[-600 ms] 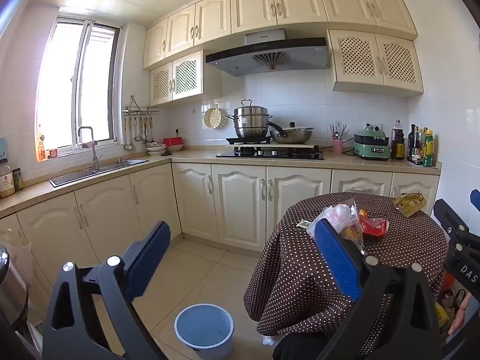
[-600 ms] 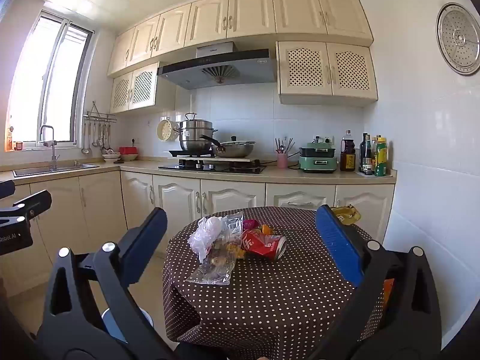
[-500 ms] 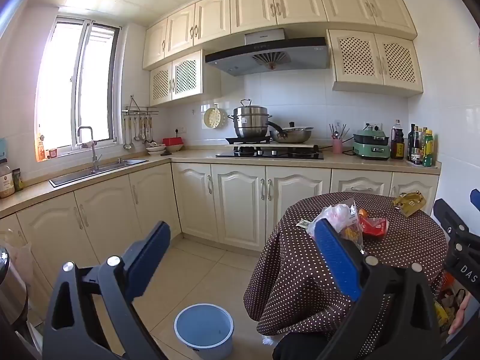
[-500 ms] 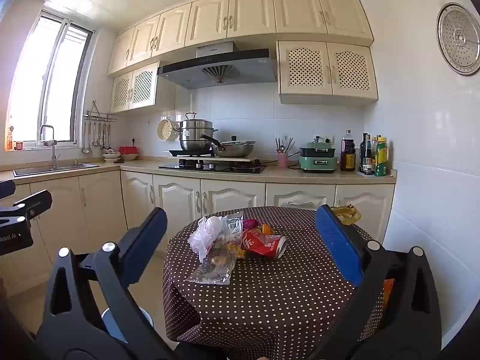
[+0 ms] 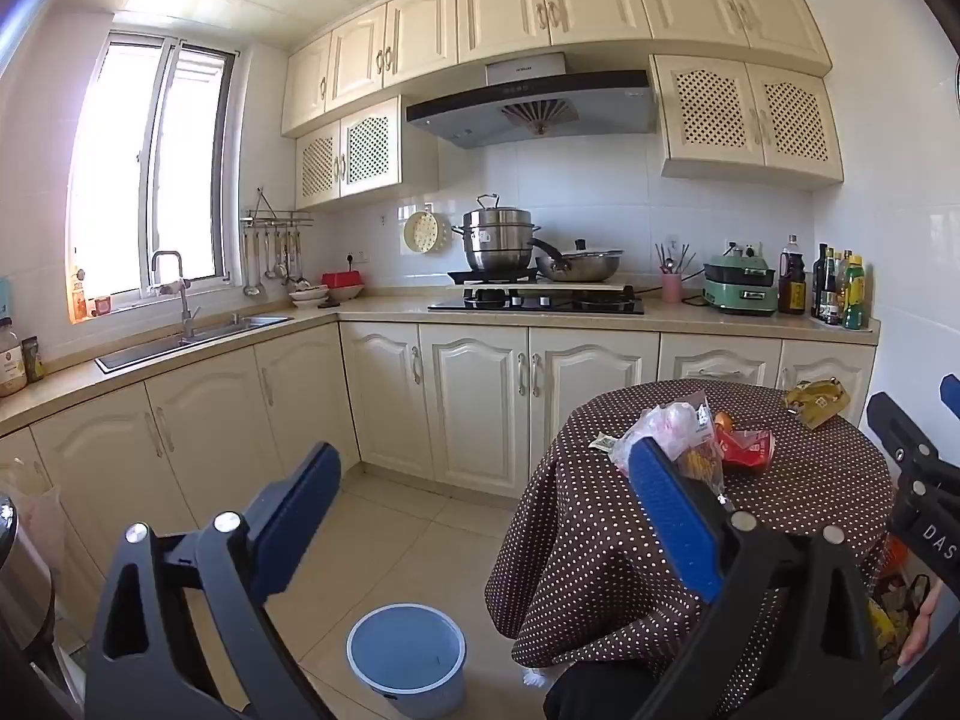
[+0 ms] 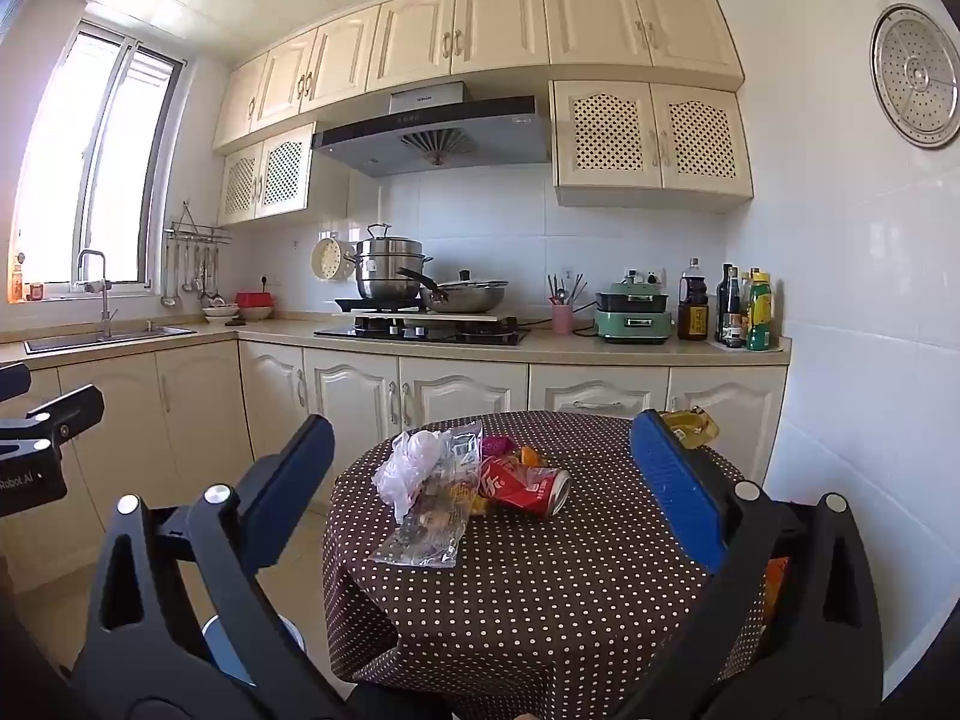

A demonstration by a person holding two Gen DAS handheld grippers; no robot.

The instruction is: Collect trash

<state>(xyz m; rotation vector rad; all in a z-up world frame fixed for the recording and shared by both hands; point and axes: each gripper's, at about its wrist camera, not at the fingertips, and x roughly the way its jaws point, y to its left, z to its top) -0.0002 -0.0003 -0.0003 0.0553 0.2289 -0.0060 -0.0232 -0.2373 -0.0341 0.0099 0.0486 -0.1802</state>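
Note:
A round table with a brown polka-dot cloth [image 6: 540,588] carries the trash: a crumpled white plastic bag [image 6: 411,468], a clear snack wrapper [image 6: 429,531], a crushed red can [image 6: 528,486], a pink scrap [image 6: 495,446] and a yellow wrapper [image 6: 690,426] at the far right edge. A blue bin [image 5: 407,654] stands on the floor left of the table. My right gripper [image 6: 480,468] hangs open in front of the table, nothing between its fingers. My left gripper [image 5: 480,498] is open too, held left of the table above the floor. The same bag [image 5: 666,426] and can [image 5: 747,450] show there.
Cream cabinets and a counter run along the back and left walls, with a sink [image 5: 192,339], a stove with pots [image 5: 540,294] and bottles [image 5: 840,294]. A steel bin [image 5: 18,588] stands at the far left. Tiled floor lies between the table and the cabinets.

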